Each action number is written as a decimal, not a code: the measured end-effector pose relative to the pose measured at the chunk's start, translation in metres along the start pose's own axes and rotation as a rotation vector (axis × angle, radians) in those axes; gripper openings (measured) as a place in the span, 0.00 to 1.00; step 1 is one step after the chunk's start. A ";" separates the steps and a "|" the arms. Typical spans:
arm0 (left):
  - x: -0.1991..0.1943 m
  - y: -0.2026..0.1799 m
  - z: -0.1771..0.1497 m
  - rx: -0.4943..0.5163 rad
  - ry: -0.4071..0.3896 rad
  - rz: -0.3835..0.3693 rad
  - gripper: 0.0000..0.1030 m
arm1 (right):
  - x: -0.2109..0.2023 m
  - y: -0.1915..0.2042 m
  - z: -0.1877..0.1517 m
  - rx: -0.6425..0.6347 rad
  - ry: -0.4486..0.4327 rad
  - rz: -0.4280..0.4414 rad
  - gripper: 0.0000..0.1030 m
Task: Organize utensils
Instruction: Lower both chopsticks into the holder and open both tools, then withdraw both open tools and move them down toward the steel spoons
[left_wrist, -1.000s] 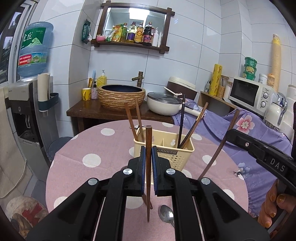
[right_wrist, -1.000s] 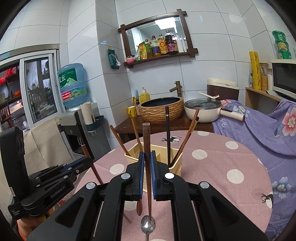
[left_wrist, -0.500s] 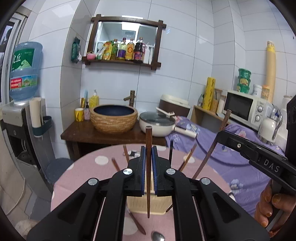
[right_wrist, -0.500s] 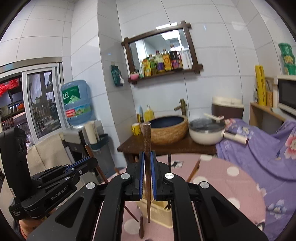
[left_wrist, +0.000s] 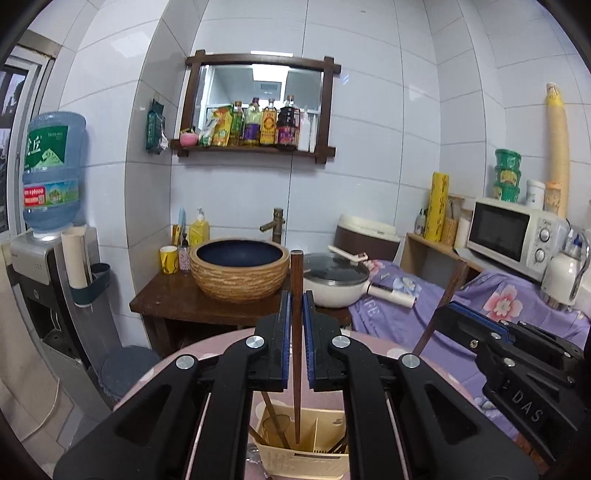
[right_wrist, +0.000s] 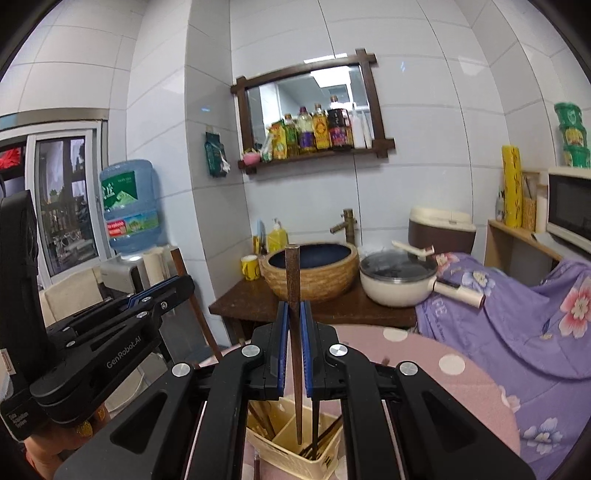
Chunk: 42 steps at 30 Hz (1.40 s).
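My left gripper (left_wrist: 295, 306) is shut on a brown wooden chopstick (left_wrist: 296, 332) held upright. Its tip hangs inside the top of the cream utensil holder (left_wrist: 306, 458) below. My right gripper (right_wrist: 294, 317) is shut on another brown chopstick (right_wrist: 294, 350), also upright, with its tip over a compartment of the same holder (right_wrist: 295, 450). The holder stands on the pink dotted table (right_wrist: 443, 369) and has several chopsticks in it. The right gripper also shows in the left wrist view (left_wrist: 498, 343), and the left gripper shows in the right wrist view (right_wrist: 110, 332).
A dark wooden stand (left_wrist: 184, 299) with a woven basin (left_wrist: 240, 269) and a white pot (left_wrist: 332, 284) is behind the table. A purple flowered cloth (left_wrist: 498, 302) and microwave (left_wrist: 513, 236) are at the right. A water dispenser (left_wrist: 48, 206) is at the left.
Both grippers rose and came in over the holder, each keeping its chopstick. The table and the spoon lying on it dropped out of view; the chopstick tips now hang at the holder's top.
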<state>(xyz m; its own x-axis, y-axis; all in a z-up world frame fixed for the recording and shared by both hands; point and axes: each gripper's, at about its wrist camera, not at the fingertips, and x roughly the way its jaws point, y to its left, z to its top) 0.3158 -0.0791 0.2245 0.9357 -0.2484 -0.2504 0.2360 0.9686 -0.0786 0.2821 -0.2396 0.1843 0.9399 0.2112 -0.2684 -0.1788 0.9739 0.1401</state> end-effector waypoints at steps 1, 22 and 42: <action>0.006 0.001 -0.009 -0.004 0.009 -0.001 0.07 | 0.005 -0.002 -0.007 0.001 0.011 -0.003 0.07; 0.035 0.015 -0.110 0.011 0.163 0.015 0.42 | 0.023 -0.012 -0.064 0.021 0.085 -0.050 0.40; -0.045 0.092 -0.211 -0.151 0.248 0.160 0.94 | -0.027 0.023 -0.150 -0.076 0.213 0.066 0.71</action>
<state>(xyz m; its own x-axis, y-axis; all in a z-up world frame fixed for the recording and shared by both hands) 0.2405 0.0186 0.0252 0.8609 -0.1071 -0.4974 0.0321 0.9871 -0.1569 0.2088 -0.2108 0.0520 0.8442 0.2792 -0.4576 -0.2665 0.9593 0.0936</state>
